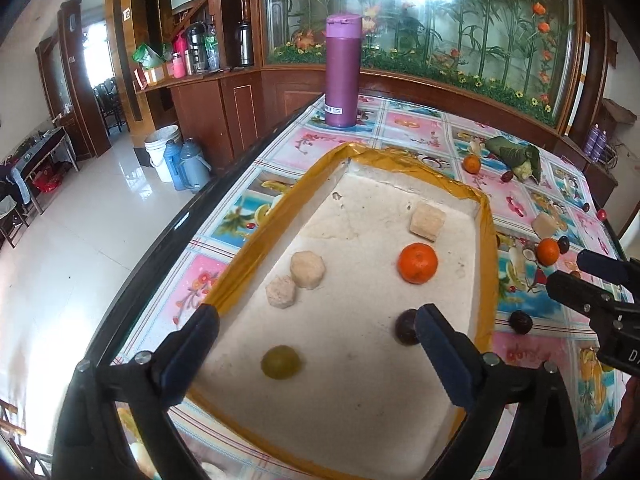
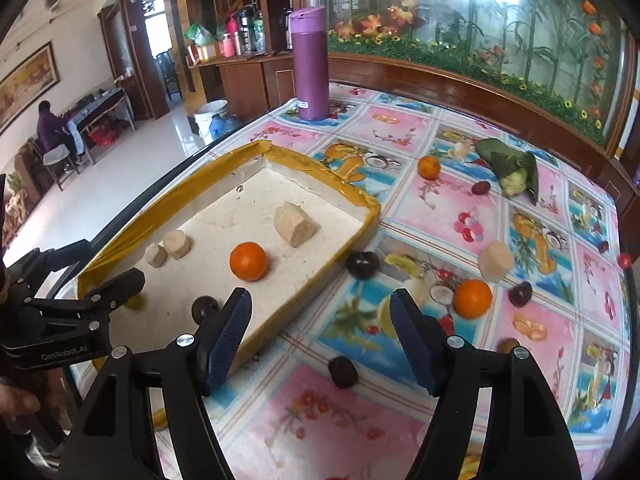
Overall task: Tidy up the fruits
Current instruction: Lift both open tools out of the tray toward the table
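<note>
Two empty, wide-open grippers, left gripper and right gripper, above glossy orange in tray.

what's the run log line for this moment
left claw: open, empty | right claw: open, empty | tray: orange, green grape inside

tray: rough matt white foam, glossy yellow-brown tape on rim | surface: glossy printed plastic cloth | bottle: matt purple | floor: glossy tile

floor: glossy white tile | cabinets: dark wood | daylight
</note>
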The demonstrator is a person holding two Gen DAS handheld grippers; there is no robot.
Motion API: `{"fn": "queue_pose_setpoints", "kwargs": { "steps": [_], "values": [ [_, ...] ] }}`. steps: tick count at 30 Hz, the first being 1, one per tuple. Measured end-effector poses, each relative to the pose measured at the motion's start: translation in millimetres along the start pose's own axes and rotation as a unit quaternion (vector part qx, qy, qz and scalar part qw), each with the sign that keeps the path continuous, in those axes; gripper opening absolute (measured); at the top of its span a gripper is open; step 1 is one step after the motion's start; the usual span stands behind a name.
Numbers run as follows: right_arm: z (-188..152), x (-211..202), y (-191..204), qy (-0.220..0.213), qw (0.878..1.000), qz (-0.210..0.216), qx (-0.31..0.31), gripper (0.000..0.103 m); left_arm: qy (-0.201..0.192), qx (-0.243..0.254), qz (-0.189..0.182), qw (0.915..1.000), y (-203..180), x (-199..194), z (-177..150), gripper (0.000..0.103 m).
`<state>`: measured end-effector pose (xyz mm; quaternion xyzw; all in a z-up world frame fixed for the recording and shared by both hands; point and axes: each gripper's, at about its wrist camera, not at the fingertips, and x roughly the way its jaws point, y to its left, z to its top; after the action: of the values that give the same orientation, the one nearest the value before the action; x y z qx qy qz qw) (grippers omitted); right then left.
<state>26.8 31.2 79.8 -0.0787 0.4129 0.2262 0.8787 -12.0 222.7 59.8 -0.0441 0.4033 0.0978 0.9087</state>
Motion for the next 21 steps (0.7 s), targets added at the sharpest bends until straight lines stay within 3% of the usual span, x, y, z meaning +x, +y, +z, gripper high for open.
{"fn": "queue_pose_setpoints", "kwargs": {
  "steps": [3, 6, 12, 14, 17, 21],
  "values": [
    [-16.3, -18.4, -12.7, -0.003, 1.000, -0.016, 0.017, 0.071, -0.008, 0.010, 0.000, 0.9999, -18.8, -7.5, -2.7, 0.100],
    [-32.0, -32.2, -26.3, 0.002, 0.999, -0.022, 0.034, 0.071, 0.002, 0.013, -0.024, 0.9996, -36.7, -12.8, -4.6, 0.100],
    [-64.8, -62.7, -56.5, -0.009, 0.997, -0.060, 0.054, 0.071, -0.013, 0.056, -0.019, 0.9982, -83.3, -27.1, -9.5, 0.100],
    [-73.9, -71.5, -66.4, -0.009, 0.996, -0.071, 0.052, 0.071, -0.007, 0.062, -0.014, 0.9980, -95.7, -27.4, -10.9, 0.100],
    [-87.8, -83.8, -83.0, -0.014, 0.994, -0.092, 0.055, 0.071, 0.009, 0.060, -0.035, 0.9976, -109.0, -27.8, -14.4, 0.100],
    [-105.4, -96.4, -112.7, -0.016, 0.991, -0.106, 0.081, 0.072, 0.012, 0.062, 0.002, 0.9980, -130.3, -29.0, -21.4, 0.102]
  ]
}}
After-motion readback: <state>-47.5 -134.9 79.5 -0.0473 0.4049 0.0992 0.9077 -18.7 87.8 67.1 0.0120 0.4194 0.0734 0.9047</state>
